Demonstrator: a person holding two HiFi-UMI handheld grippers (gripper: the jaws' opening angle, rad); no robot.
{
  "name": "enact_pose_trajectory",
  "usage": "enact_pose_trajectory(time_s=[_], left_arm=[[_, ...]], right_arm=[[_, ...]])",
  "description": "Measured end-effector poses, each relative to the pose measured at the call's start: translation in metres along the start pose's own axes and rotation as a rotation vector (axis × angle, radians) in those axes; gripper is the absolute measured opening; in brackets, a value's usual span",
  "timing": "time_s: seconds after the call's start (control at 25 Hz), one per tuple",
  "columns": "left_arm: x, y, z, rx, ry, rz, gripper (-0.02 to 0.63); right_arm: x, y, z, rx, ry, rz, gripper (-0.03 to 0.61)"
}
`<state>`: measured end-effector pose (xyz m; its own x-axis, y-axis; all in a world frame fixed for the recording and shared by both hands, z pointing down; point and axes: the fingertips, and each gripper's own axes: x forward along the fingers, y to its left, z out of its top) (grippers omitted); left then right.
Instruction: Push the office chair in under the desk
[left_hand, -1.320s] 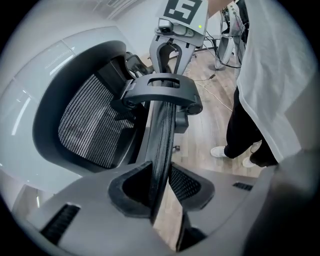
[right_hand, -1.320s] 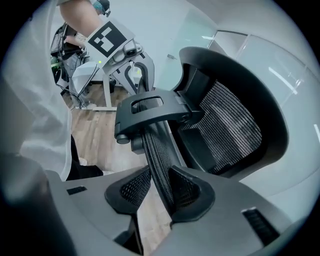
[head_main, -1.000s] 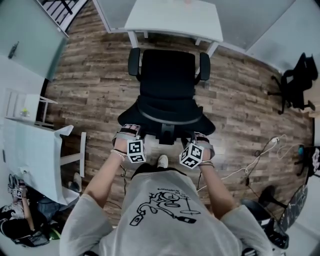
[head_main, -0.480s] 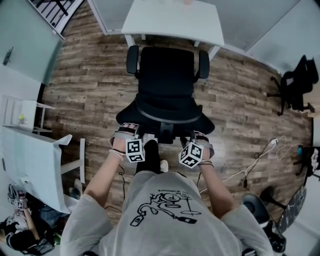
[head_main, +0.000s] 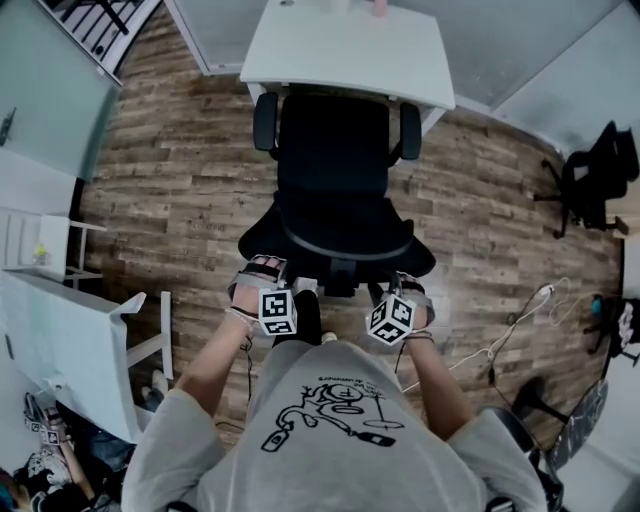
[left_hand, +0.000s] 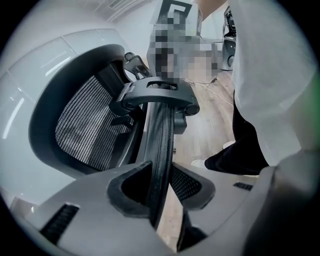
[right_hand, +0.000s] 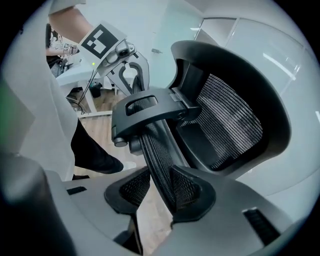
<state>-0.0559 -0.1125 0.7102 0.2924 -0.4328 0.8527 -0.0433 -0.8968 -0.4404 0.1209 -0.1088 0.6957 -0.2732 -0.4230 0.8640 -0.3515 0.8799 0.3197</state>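
Clamping left gripper (left_hand: 161, 187) and right gripper (right_hand: 159, 192) on curved black mesh back of chair (head_main: 335, 160) (flat white desk (head_main: 345, 45) right ahead).

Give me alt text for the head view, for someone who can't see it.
From above, a person grips the backrest of a black office chair with the left tongs and right tongs, its seat front at the edge of a white desk; wood floor around.
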Motion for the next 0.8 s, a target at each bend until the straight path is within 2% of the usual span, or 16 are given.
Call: enact_pose_trajectory(time_s=[0.36, 0.8], left_arm=[[0.012, 0.014, 0.014, -0.012, -0.042, -0.063, 0.127], [0.033, 0.057, 0.004, -0.009, -0.007, -0.043, 0.121]], right_arm=[[0.006, -0.025, -0.009, 0.037, 0.012, -0.018, 0.155], [0.025, -0.058, 0.003, 0.04, 0.008, -0.031, 0.155]])
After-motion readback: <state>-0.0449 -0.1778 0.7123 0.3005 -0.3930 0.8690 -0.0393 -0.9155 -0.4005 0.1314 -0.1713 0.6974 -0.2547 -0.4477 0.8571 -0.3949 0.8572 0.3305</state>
